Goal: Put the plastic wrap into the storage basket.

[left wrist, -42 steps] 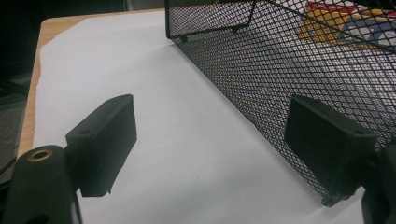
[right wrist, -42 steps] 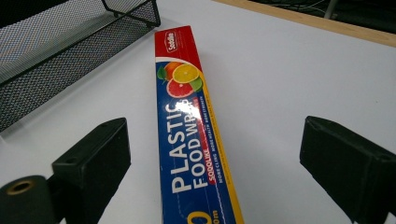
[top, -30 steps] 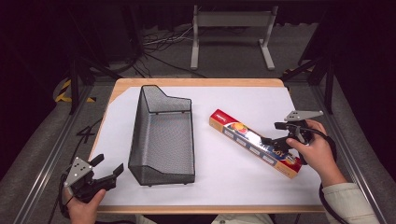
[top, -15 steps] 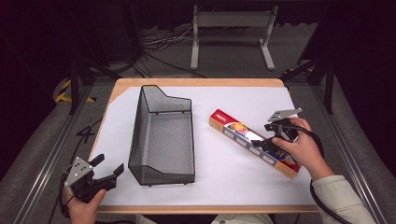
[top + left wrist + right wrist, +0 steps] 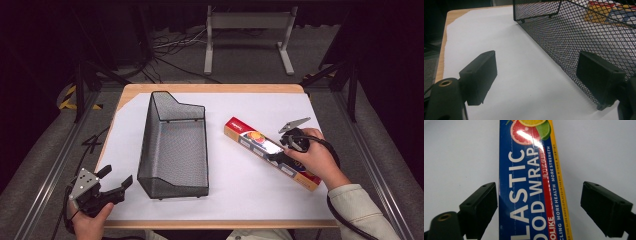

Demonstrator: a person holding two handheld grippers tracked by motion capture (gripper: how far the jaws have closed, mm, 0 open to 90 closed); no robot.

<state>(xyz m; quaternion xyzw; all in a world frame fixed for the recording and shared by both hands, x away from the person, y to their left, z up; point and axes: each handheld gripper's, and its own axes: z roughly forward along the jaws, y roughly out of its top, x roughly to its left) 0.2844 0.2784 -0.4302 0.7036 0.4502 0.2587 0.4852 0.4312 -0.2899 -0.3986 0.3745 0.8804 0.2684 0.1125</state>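
A long plastic wrap box [image 5: 270, 151], blue and orange with fruit pictures, lies slantwise on the white sheet at the right. My right gripper [image 5: 278, 155] hovers over its middle, open, with one jaw on each side of the box [image 5: 531, 182] and a gap at both. A black wire mesh basket [image 5: 172, 145] stands in the middle of the table. At the table's front left corner my left gripper [image 5: 116, 180] rests open on the sheet. Its right finger [image 5: 600, 75] is close against the basket's mesh wall [image 5: 579, 32].
The white sheet [image 5: 235, 190] covers most of the wooden table [image 5: 215, 88]. A metal stand [image 5: 247, 30] and cables lie on the floor behind the table. Black frame rails run along both sides.
My right gripper has moved left and down along the box, from near its far right end to over its middle. The left gripper has stayed put.
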